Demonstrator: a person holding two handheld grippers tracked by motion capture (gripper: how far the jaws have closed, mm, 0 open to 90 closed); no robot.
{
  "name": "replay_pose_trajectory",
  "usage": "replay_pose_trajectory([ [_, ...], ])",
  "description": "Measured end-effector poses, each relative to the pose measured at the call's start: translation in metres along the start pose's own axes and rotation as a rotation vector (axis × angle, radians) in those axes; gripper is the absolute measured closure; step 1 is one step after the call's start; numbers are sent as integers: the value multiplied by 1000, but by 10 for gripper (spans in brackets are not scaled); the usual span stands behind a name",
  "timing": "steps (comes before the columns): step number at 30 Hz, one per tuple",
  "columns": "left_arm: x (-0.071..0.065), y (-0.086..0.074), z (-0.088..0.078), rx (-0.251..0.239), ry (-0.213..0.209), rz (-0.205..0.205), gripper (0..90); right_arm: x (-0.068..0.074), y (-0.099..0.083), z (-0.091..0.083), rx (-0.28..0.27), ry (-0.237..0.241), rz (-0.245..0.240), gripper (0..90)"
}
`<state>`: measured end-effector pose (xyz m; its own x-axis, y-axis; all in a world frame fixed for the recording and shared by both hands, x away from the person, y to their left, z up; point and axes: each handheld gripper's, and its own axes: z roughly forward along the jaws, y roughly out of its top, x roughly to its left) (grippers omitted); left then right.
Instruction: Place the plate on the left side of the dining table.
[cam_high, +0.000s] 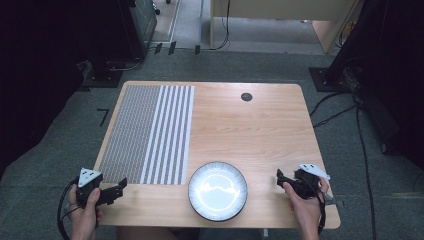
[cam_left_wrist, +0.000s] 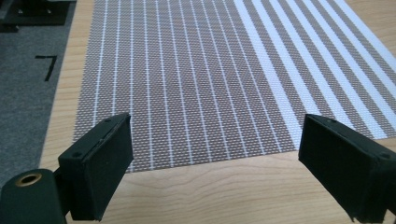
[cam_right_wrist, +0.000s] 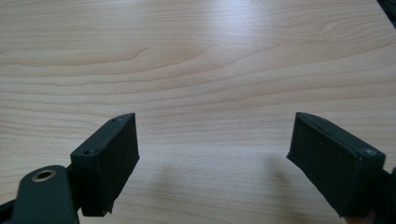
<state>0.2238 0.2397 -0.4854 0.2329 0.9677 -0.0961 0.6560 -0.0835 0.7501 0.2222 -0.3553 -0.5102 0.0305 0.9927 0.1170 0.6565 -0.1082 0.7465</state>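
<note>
No legible text or signs

The placemat runs off the left gripper view's top edge; both forearms leave the high view's bottom.

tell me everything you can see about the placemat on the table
The placemat is a rectangular woven mat, brownish-grey with white stripes: thin, widely spaced lines over its left part and broad white bands along its right side. It looks like a coarse plastic or vinyl weave. It lies flat on the left half of the wooden table, with nothing resting on it. The white plate sits apart, just off its near right corner. The left gripper hovers open just short of its near edge, without touching.
</note>
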Motion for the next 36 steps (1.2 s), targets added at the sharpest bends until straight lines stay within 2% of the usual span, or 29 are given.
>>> replay_pose_trajectory([
  [5, -7, 1, 1, -6, -17, 18, 98, 10, 0, 0, 3, 33, 8, 158],
  [18, -24, 4, 4, -13, -68, 25, 98, 31, -2, 2, 10, 96, -15, 160],
  [36, -44, 7, 9, -7, -116, 59, 99, 55, -5, 1, 2, 146, -39, 166],
])
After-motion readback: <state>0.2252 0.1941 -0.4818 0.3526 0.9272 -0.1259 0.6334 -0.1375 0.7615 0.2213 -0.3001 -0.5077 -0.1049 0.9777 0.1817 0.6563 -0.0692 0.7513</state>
